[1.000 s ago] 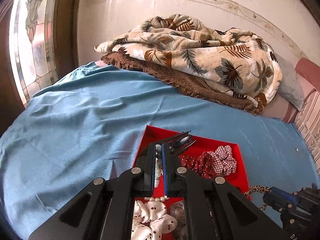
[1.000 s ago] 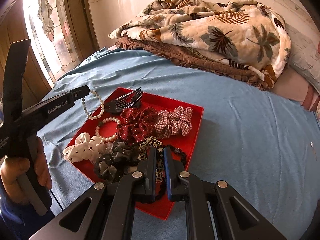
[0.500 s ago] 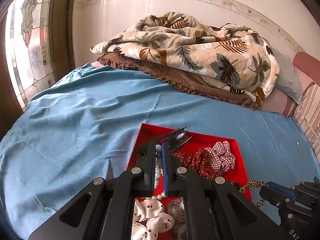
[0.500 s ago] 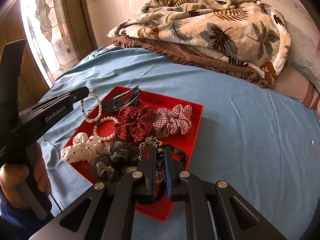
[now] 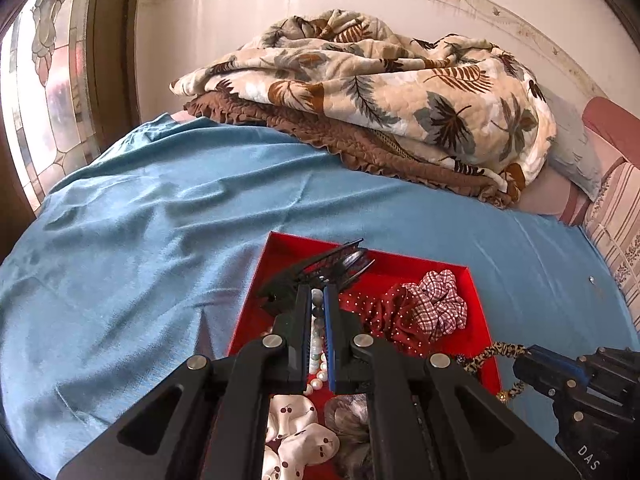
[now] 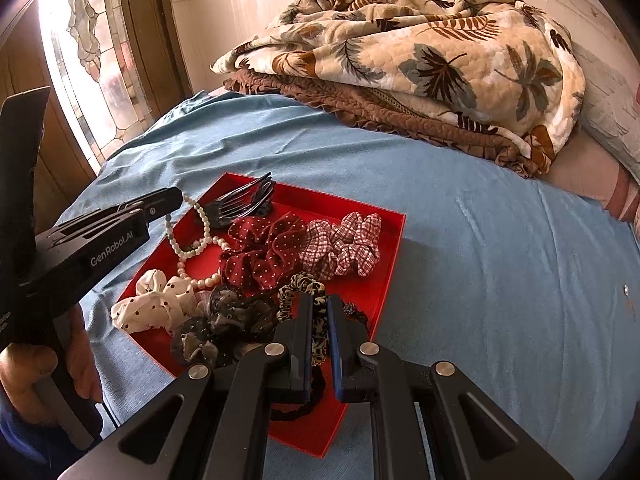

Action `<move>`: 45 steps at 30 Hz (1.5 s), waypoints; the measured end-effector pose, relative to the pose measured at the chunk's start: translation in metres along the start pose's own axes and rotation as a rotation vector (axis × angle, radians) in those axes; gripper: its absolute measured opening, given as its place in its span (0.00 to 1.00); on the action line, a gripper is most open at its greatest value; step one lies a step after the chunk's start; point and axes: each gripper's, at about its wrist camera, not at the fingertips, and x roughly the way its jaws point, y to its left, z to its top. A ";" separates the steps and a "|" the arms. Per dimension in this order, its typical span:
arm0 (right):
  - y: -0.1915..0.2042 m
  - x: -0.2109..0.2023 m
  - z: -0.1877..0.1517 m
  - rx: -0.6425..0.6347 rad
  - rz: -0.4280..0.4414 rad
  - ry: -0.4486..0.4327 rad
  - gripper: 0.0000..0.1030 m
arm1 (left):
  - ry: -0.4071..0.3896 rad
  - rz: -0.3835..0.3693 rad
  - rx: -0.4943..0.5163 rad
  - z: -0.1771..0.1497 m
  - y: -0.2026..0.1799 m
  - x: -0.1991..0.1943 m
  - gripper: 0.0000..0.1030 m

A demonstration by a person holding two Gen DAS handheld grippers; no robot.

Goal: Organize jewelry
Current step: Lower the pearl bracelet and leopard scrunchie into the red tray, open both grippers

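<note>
Pearl bracelet between left tongs

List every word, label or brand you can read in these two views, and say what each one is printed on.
"GenRobot.AI": white print on the side of the left tongs, seen from the right wrist view.
"DAS": white letters on the black body of the right tongs, at the bottom right edge of the left wrist view; the word may run on out of frame.
Nothing else carries readable text: none shows on the red tray, the scrunchies or the bedding.
</note>
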 end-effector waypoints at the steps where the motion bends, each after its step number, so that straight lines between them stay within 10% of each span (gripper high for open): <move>1: 0.000 0.001 0.001 0.000 -0.001 0.000 0.08 | 0.002 0.000 0.001 0.000 0.000 0.001 0.05; 42: -0.002 0.117 0.072 0.068 0.008 0.101 0.09 | 0.091 -0.015 -0.063 0.003 0.015 0.041 0.06; 45: -0.006 0.114 0.073 0.072 0.006 0.097 0.20 | 0.075 -0.015 -0.068 0.004 0.016 0.038 0.24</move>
